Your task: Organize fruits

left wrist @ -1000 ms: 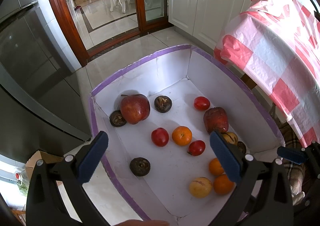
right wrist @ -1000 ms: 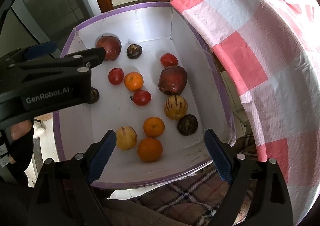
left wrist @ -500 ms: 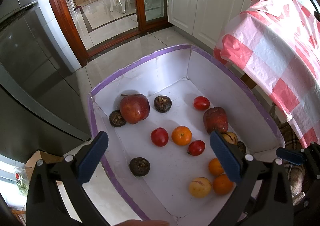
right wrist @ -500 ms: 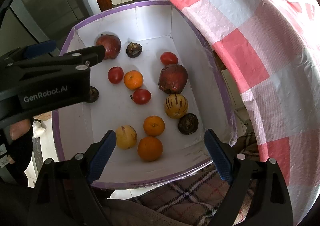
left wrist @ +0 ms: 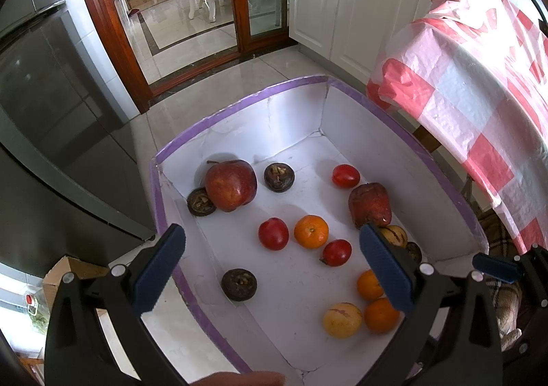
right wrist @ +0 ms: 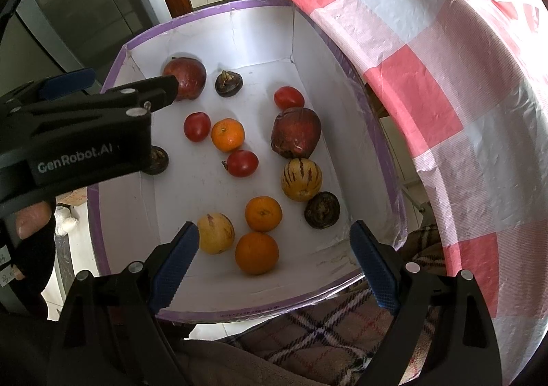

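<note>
Both grippers hang over a white box with a purple-taped rim [right wrist: 239,3], and neither holds anything: the left gripper [left wrist: 270,269] and the right gripper [right wrist: 274,259] each have their blue-padded fingers spread wide apart. All the fruit lies loose on the box floor, with the kinds mixed: 2 apples [right wrist: 296,132], 3 oranges [right wrist: 257,253], 3 small red fruits [right wrist: 242,163], 2 yellow striped melons [right wrist: 301,179] and 4 dark round fruits [right wrist: 322,209] are scattered, some touching, none grouped by kind. By my judgement the sorting is not complete, and no separate place for sorted fruit shows. A red-and-white checked cloth [right wrist: 445,85] drapes beside the box. The left gripper's body reads "GenRobot.AI".
</note>
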### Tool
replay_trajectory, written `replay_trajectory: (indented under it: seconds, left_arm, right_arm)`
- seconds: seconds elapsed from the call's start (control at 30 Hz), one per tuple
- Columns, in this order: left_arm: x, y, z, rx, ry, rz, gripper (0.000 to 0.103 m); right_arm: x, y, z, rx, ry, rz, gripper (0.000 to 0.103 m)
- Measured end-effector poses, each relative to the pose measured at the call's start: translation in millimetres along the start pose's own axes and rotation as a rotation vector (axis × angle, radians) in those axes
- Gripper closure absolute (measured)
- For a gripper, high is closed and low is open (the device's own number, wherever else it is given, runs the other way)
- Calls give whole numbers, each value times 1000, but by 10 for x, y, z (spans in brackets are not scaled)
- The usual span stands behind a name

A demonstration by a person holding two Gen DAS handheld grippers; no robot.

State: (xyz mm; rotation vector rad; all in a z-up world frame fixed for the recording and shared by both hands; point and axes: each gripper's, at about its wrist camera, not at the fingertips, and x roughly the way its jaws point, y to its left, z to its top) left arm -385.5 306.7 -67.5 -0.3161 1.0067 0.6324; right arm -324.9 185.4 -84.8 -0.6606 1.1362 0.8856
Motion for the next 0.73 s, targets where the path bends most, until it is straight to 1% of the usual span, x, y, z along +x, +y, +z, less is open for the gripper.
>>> replay_trajectory:
  seconds: [0.37,0.43,0.5,0.73]
  left_arm:
    - [24,50,16,5,19,-1,1]
    - [-8,42,6,1,5,15,1]
    - [-47,4,20,28,-6,28,1]
    - [-174,-35,107,57,-13,61,1]
  right_arm:
    - [-15,-4,-5,-3,-7,5,16]
    - [-29,1,2,-4,-12,6,16]
    - [-59,-1,7,-5,-22,8,16]
    - [-211,-3,11,-10,-70,22,16]
